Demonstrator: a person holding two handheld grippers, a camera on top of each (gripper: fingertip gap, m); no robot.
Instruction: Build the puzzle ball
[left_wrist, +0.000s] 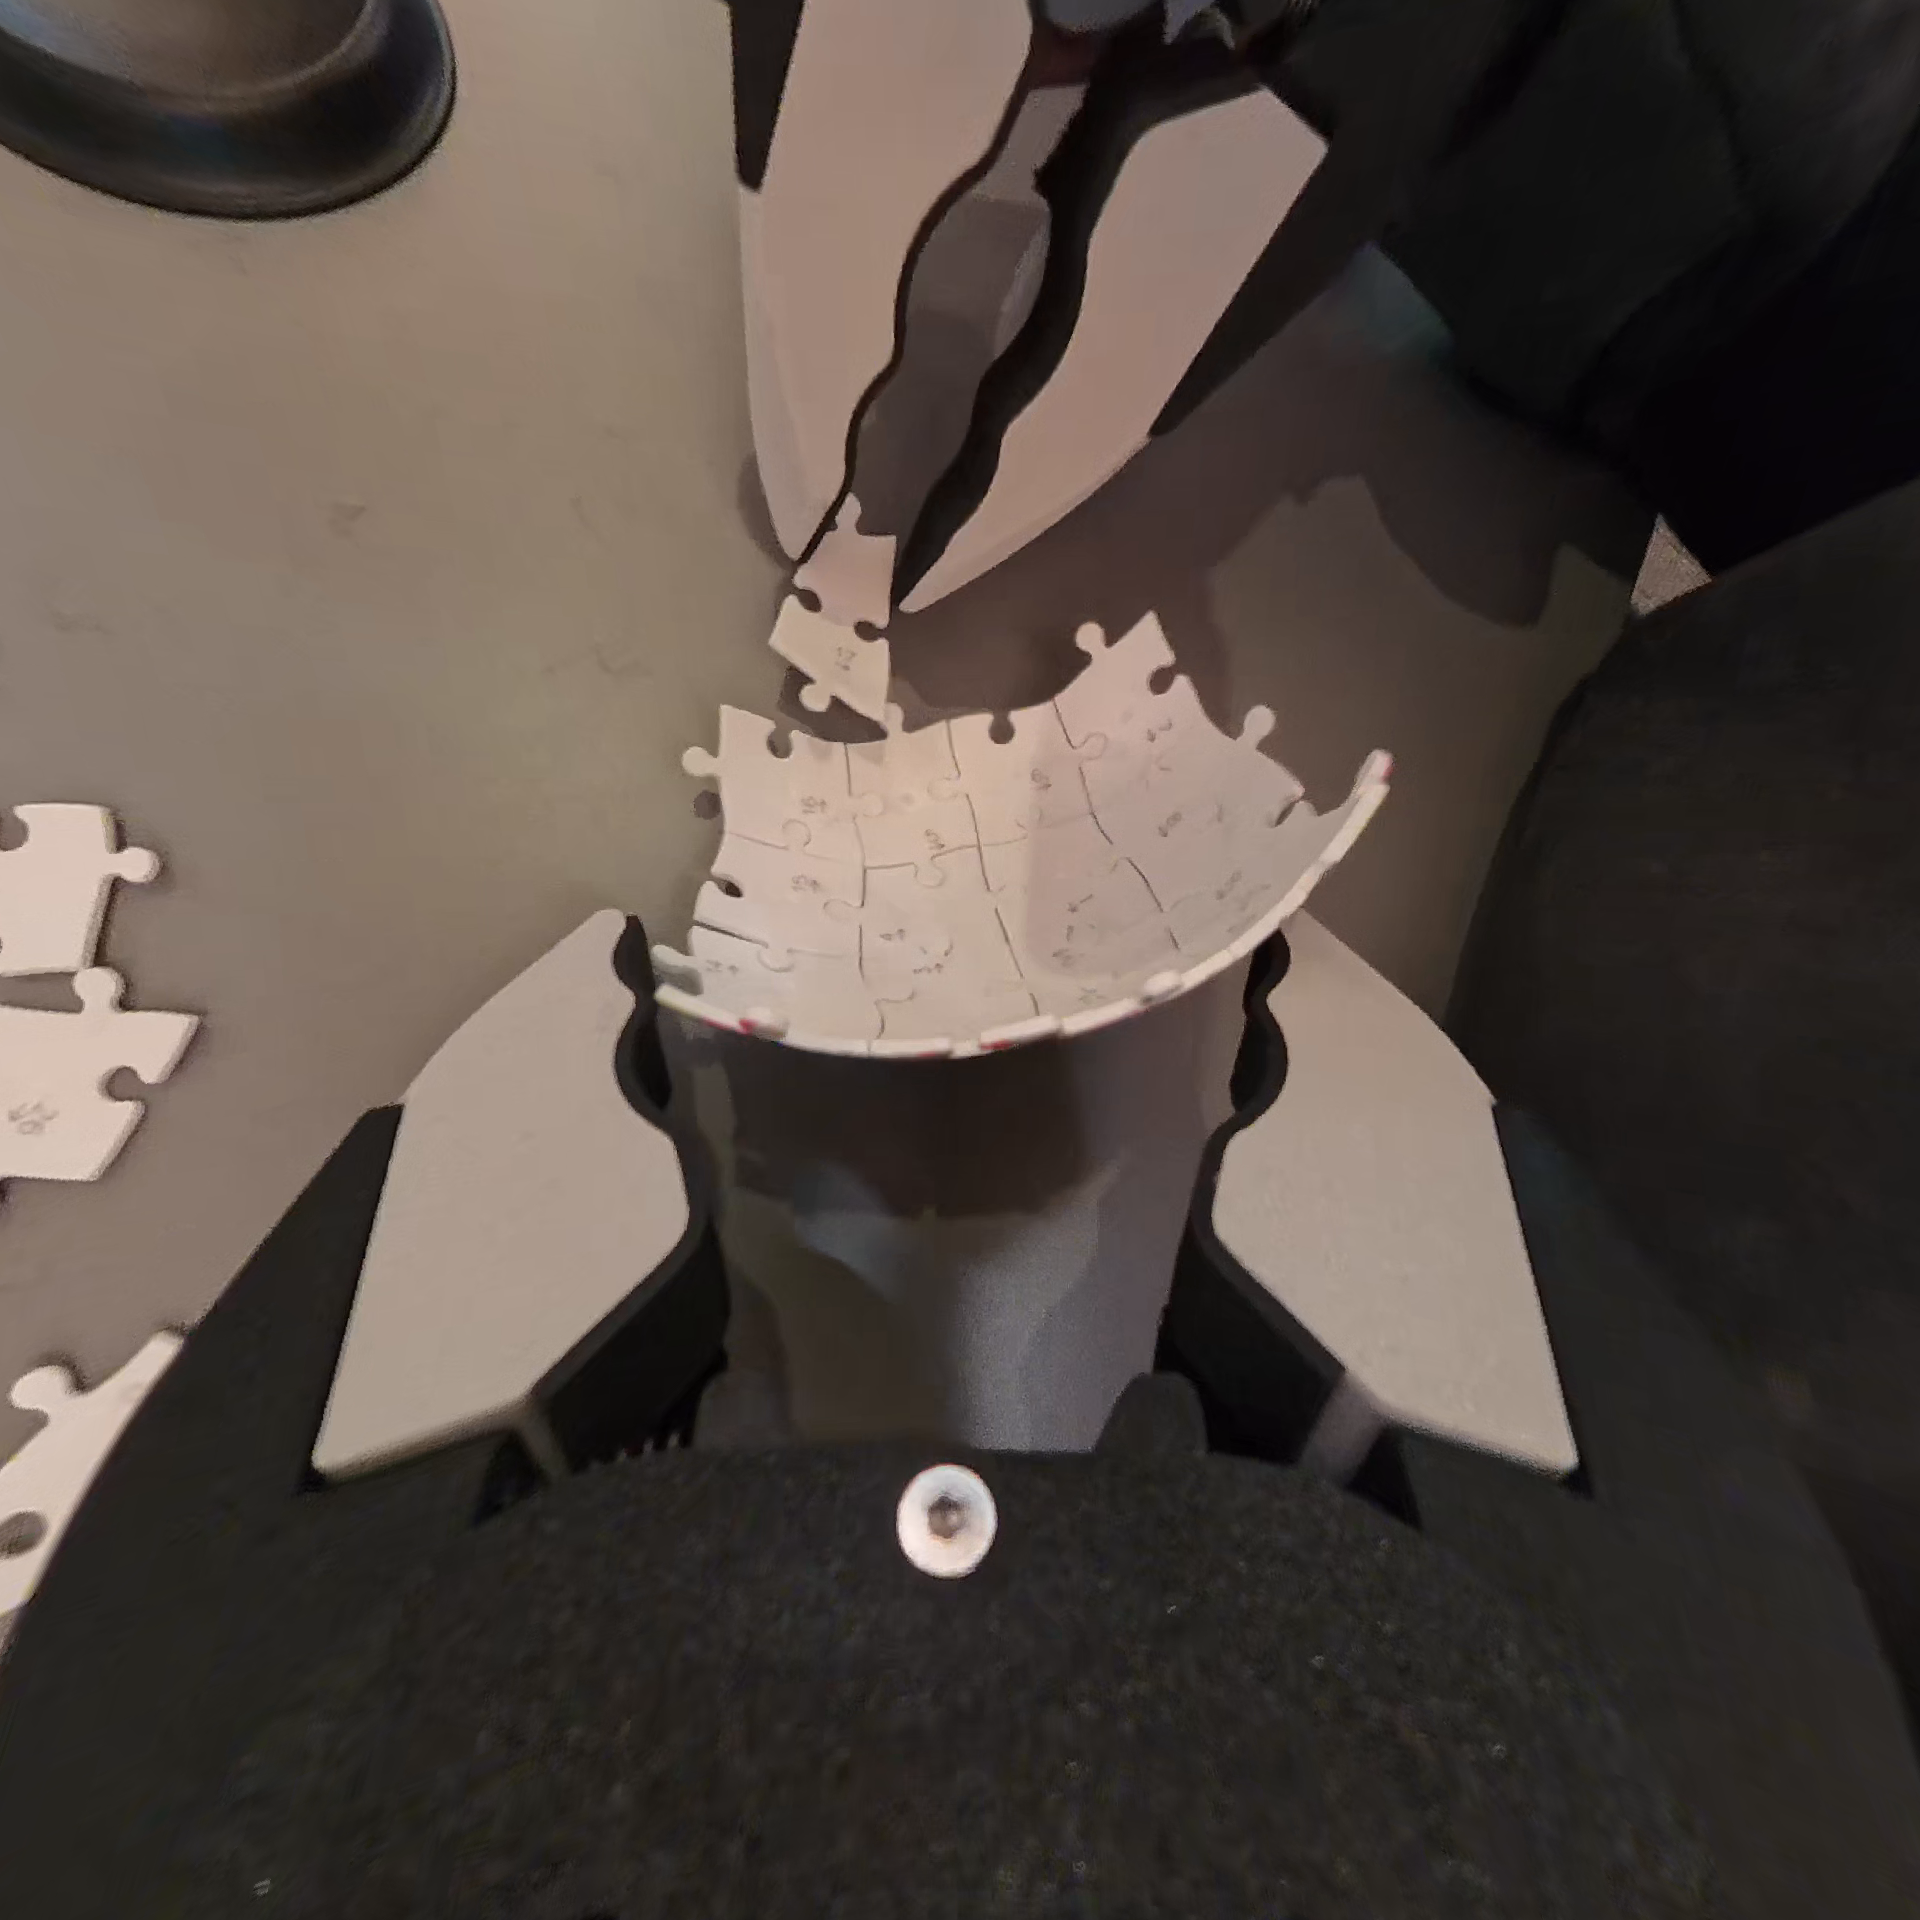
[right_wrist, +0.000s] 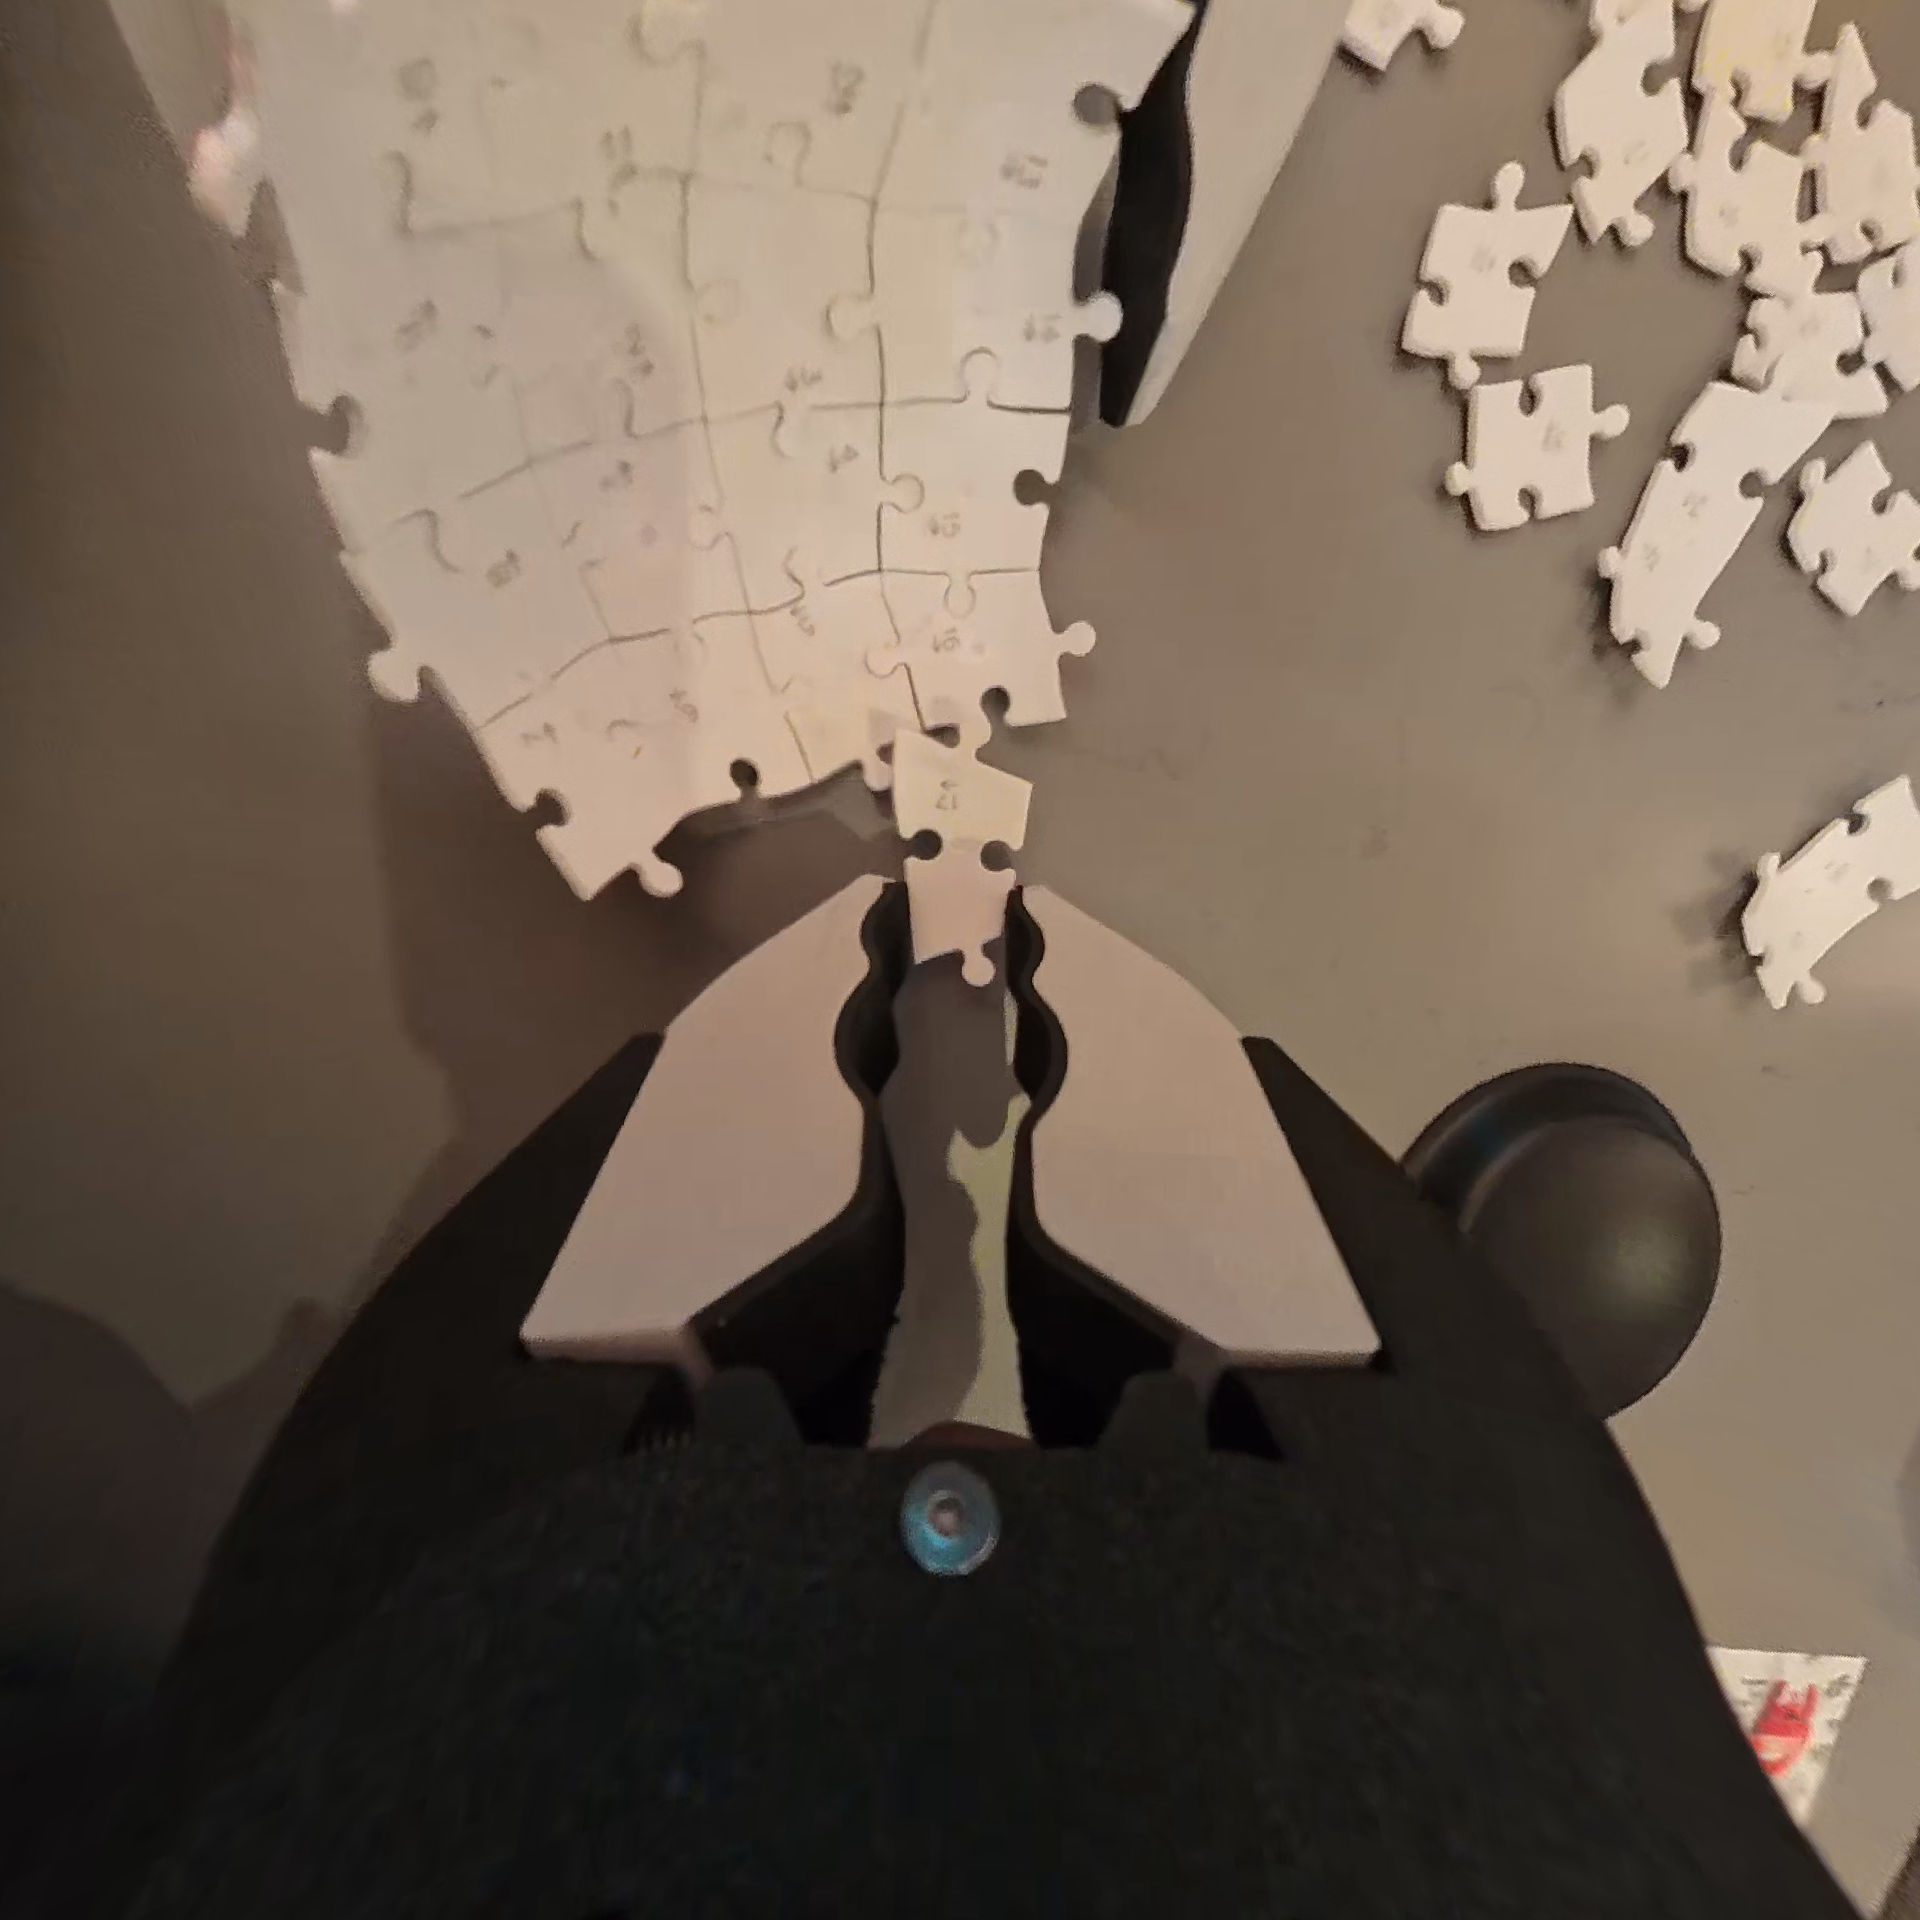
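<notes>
The partly built puzzle ball (left_wrist: 987, 883) is a curved white shell of several joined pieces, inner side up. My left gripper (left_wrist: 945, 966) is shut on its near rim, one fingertip on each side. My right gripper (right_wrist: 951, 914) is shut on a small strip of two joined white pieces (right_wrist: 961, 805). The strip's far end touches the shell's edge (right_wrist: 935, 717). In the left wrist view the right gripper (left_wrist: 852, 582) comes in from the top with the strip (left_wrist: 836, 655) at the shell's far left edge. The left gripper's finger (right_wrist: 1143, 260) shows beside the shell (right_wrist: 675, 416).
Several loose white pieces (right_wrist: 1714, 312) lie on the grey table to the right, and also show in the left wrist view (left_wrist: 73, 987). A black round object (right_wrist: 1569, 1226) stands near my right gripper. A small bag with something red (right_wrist: 1787, 1745) lies at the lower right. One gripper's finger ends stand about 8 cm off the other's.
</notes>
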